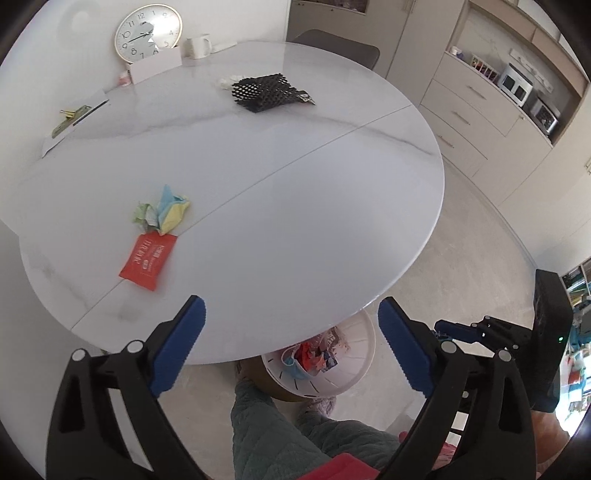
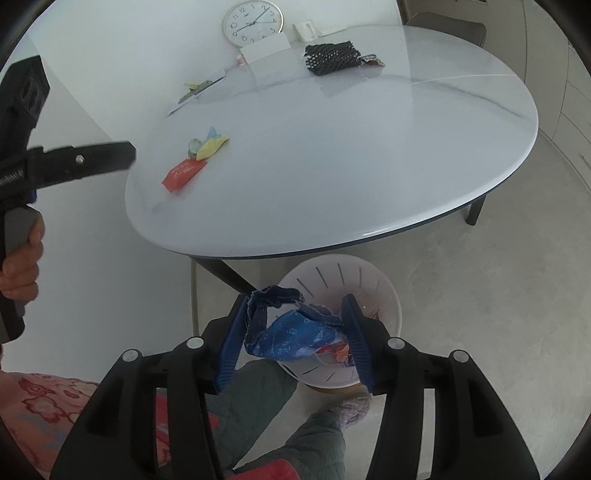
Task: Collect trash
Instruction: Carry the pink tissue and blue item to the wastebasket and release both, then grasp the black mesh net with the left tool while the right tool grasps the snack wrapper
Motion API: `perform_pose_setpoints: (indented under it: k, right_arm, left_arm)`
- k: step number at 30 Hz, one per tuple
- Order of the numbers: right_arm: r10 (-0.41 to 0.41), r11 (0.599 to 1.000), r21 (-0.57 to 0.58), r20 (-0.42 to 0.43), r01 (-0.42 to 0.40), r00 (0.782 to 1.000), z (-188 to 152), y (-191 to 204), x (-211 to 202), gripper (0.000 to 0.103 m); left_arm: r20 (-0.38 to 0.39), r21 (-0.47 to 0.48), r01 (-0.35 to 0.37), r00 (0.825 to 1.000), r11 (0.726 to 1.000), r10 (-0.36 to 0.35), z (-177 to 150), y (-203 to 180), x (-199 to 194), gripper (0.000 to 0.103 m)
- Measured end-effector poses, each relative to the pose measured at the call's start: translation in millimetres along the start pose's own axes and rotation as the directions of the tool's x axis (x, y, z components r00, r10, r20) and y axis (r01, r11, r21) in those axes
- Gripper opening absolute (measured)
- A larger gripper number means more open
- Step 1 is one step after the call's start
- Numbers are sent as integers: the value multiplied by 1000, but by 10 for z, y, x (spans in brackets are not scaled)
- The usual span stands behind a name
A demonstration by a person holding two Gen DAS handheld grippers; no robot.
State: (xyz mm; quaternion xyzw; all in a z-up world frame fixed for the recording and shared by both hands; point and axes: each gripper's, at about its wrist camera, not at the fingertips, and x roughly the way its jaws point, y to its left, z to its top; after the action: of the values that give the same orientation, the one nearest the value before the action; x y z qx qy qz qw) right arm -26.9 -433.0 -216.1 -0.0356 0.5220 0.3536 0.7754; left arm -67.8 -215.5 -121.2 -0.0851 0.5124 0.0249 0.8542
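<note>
Trash lies in three places as we see it: a crumpled blue wrapper (image 2: 295, 334) sits between the fingers of our right gripper (image 2: 295, 306), a red packet (image 1: 148, 260) and a wad of green, blue and yellow paper (image 1: 162, 212) lie touching each other on the white round table (image 1: 295, 184), and more scraps fill the white slotted bin (image 2: 384, 295) on the floor by the table's near edge. Our right gripper hangs just above that bin, its blue pads (image 2: 232, 343) partly parted with the wrapper spanning them and touching both; we cannot tell how firmly they press. Our left gripper (image 1: 291, 314) hovers over the near rim of the table with its fingers spread wide and nothing between them. Farther back on the table we see a black mesh pouch (image 1: 264, 92), a white mug (image 1: 199, 46), a wall clock (image 1: 147, 33) leaning behind a white card, and some papers with a binder clip (image 1: 72, 114).
</note>
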Motion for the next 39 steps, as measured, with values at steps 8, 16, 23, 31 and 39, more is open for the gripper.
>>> perform_pose_setpoints:
  k: [8,16,23,31,39]
  right_arm:
    - [-45,999,19,23,45,999,217,30,-44,82]
    - [-130,989,93,173,115,976,698,-12,-566,100]
    - [-193,977,139,238,163,952,1187,21,-627,101]
    - [-264,954,211,262,212,928,1663,-4,-472,101]
    - [-335,919,301,263,253,905,2037,-86,-315,101]
  left_arm:
    - [-8,-47,-41,999,998,40,136,267,-11,91]
    - [39,-72,-32,999,997,35,545,474,41,95]
    - [64,-33,-8,998,999,10,1150,615,253,95]
    - [81,49,49,995,998,-53,1823,658,521,95]
    - [120,176,25,992,984,-46,2423,657,914,95]
